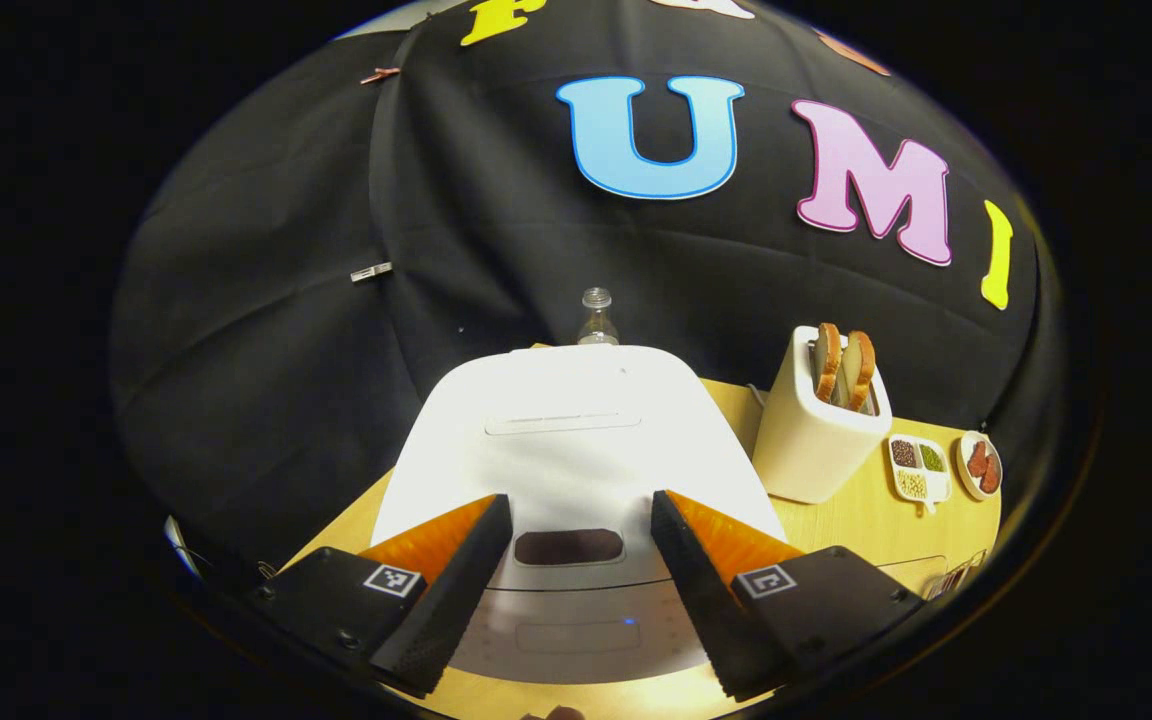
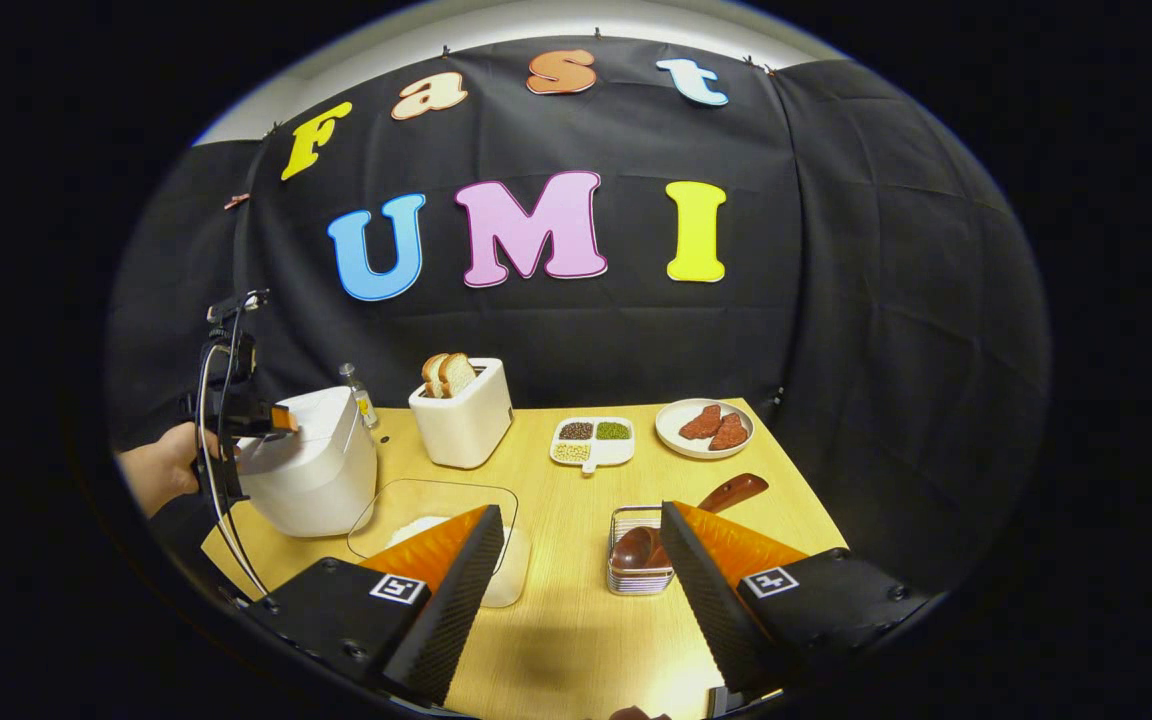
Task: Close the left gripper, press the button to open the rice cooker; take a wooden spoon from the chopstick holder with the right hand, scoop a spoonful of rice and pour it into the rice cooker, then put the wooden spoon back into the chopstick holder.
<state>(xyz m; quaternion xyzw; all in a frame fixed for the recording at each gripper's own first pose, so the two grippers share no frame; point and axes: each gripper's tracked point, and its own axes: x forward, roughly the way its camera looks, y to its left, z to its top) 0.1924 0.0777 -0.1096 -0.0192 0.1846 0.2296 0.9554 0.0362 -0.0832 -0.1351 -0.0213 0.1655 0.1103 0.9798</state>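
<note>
- The left gripper (image 1: 581,580) hangs just over the front of the white rice cooker (image 1: 576,440), and its two fingers are spread wide with nothing between them
- The lid of the rice cooker is down, and the dark button (image 1: 568,546) sits in the gap between the two fingers
- In the right gripper view, the rice cooker (image 2: 311,470) stands at the left edge of the table (image 2: 556,620), and a hand (image 2: 164,466) holds the left gripper (image 2: 276,418) at its top
- The right gripper (image 2: 581,590) is spread open and holds nothing, above the near edge of the table
- The wooden spoon (image 2: 681,520) lies in the wire chopstick holder (image 2: 636,570), near the right finger, and its handle points up toward the far right corner
- A clear tray with white rice (image 2: 436,525) sits just beside the rice cooker, partly behind the left finger
- A white toaster (image 2: 464,412) with bread stands near the far edge
- A small dish of beans (image 2: 591,442) and a plate of meat (image 2: 704,428) are by the far edge too
- A clear bottle (image 1: 596,318) peeks up behind the rice cooker
</note>
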